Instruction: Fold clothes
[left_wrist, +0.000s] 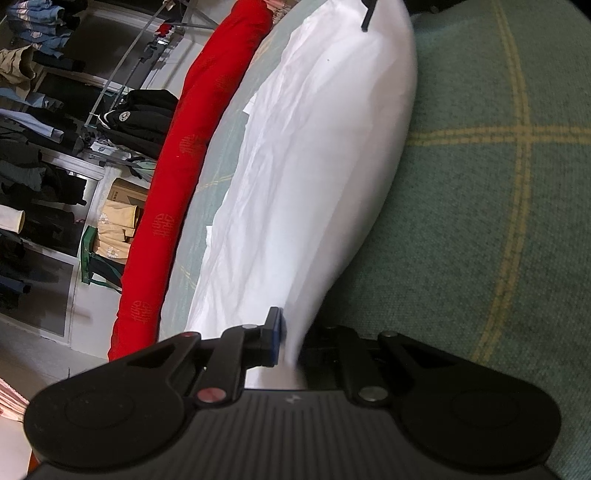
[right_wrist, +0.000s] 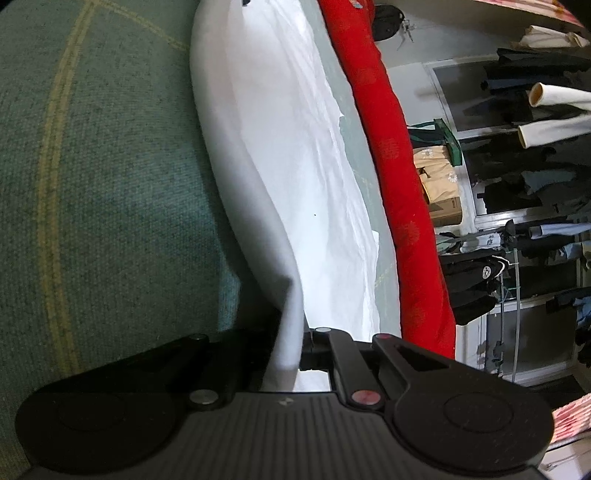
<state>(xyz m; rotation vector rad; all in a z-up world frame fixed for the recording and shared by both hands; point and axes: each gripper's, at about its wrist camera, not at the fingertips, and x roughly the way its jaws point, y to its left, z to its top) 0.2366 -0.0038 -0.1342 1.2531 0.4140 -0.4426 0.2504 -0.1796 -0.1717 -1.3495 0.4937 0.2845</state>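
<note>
Left hand-held gripper (left_wrist: 291, 339): black, its jaws pressed together on an edge of the white cloth garment (left_wrist: 317, 155), which runs away from the fingers in a raised fold.
Right hand-held gripper (right_wrist: 295, 347): black, likewise pinching an edge of the same white cloth garment (right_wrist: 280, 147); the fabric passes between its fingers.
Garment's place: stretched between the two grippers, its far part lying creased on the green woven bedspread with yellow check lines (left_wrist: 480, 203), beside a long red bolster with faint round woven emblems (left_wrist: 192, 155).
Writing: the emblems on the bolster are round signs, too faint to read; a round white badge on a black folded garment (left_wrist: 122, 116) cannot be read either.
Containers: a brown cardboard box (right_wrist: 445, 210) on the floor past the bolster holds pale yellow cloth with white flowers (right_wrist: 436, 166); a green strap or frame (right_wrist: 450, 140) stands against it.
Shelves: white racks (right_wrist: 517, 218) carry piles of dark and blue clothes.
</note>
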